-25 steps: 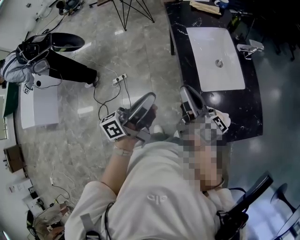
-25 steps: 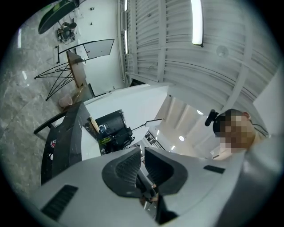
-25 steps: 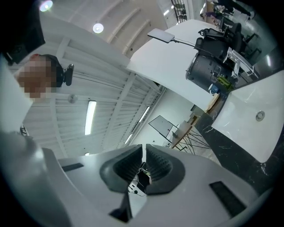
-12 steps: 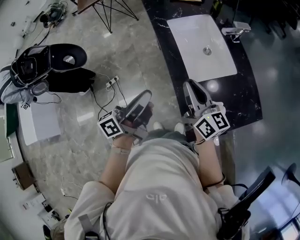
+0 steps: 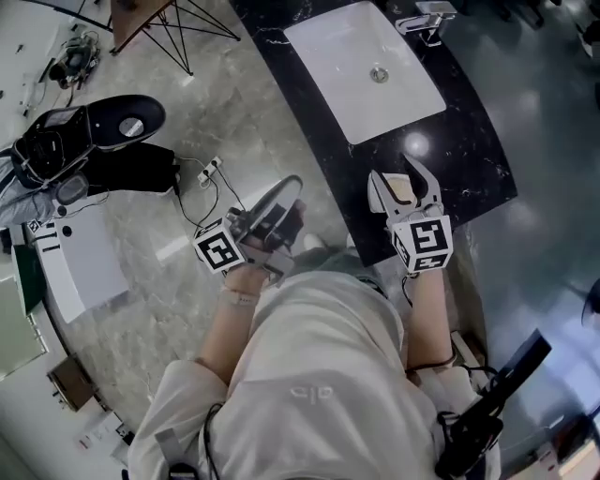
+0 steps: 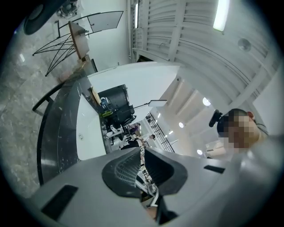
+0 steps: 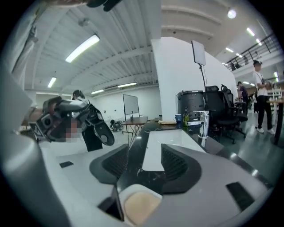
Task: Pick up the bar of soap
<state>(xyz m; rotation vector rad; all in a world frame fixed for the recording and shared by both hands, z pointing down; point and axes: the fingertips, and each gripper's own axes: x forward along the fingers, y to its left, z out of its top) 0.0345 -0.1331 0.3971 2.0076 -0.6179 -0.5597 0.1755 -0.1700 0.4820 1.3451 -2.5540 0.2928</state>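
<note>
A beige bar of soap (image 5: 401,190) lies in a white dish (image 7: 132,189) at the near edge of the black marble counter (image 5: 469,150). My right gripper (image 5: 392,170) hangs over it with its jaws opening; the soap (image 7: 141,205) shows low between them and the pads do not touch it. Out to the left, over the floor, my left gripper (image 5: 278,208) is shut with nothing in it. In the left gripper view its fingertips (image 6: 142,153) meet and point up toward the ceiling.
A white sink basin (image 5: 361,70) with a chrome faucet (image 5: 424,17) is set in the counter beyond the soap. On the floor to the left lie a power strip with cables (image 5: 211,167), a black bag (image 5: 112,122) and a white board (image 5: 84,262). Metal table legs (image 5: 159,23) stand far left.
The counter has come closer in the head view. My right gripper has gone from shut to open and now stands over the soap dish. My left gripper stays shut.
</note>
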